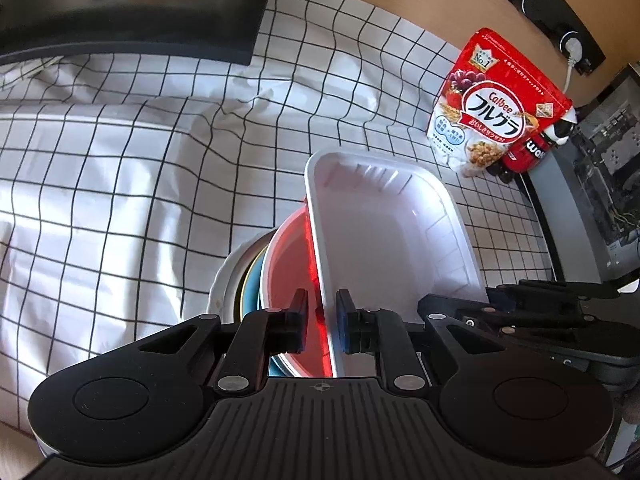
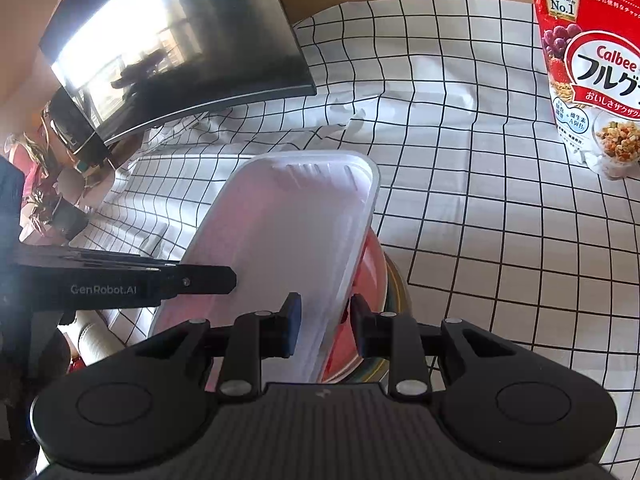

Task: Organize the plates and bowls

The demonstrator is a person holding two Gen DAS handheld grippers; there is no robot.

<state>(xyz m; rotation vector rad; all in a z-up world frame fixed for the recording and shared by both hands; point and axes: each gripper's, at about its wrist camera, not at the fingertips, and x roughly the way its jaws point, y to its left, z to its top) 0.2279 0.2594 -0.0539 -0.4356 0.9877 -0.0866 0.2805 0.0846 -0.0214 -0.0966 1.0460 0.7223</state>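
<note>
Both grippers, left & right, clamp opposite rims of a white rectangular ribbed plastic tray (tilted) over a glossy red bowl.

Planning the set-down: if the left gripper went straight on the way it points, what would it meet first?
Probably the stacked bowls under the white tray that the left gripper grips; depth unclear.

left gripper, right gripper, jaws clamped
</note>
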